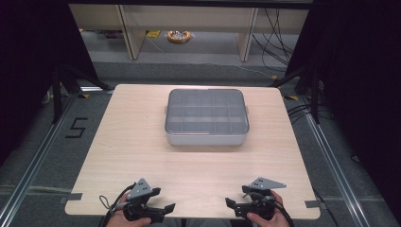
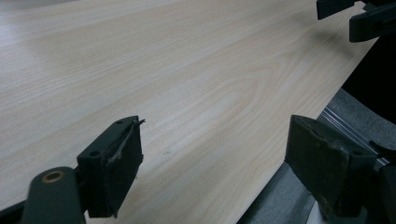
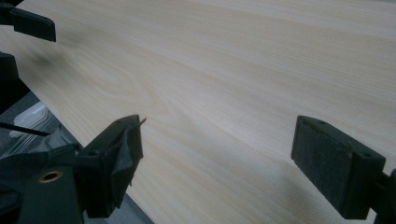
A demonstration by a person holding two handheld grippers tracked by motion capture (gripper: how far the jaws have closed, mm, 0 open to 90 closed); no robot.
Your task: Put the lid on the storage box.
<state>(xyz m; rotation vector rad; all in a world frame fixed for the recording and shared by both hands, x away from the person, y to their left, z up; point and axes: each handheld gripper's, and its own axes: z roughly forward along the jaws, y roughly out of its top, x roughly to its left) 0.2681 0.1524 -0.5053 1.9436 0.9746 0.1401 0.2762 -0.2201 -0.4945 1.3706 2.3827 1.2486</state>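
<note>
Down at the bottom edge of the high view: left gripper [image 1: 163,209] bottom left, right gripper [image 1: 231,206] bottom right, both low over the near edge of the desk [image 1: 142,156], jaws turned in toward each other. Both spread wide with nothing between them, just bare wood grain past the pads [image 2: 122,170] in the left gripper view, same deal in the right gripper view [image 3: 322,161].

Further up, center of frame, well apart from both: one grey compartment box [image 1: 206,117] with a see-through lid shut on it, long axis running left-right across the frame. Straight ahead and roughly midway between the two, maybe a hair closer to the right one, hard to call. Compartments look empty, though too hazy through the lid to swear by.

Count: two grippers, one box, one desk.
</note>
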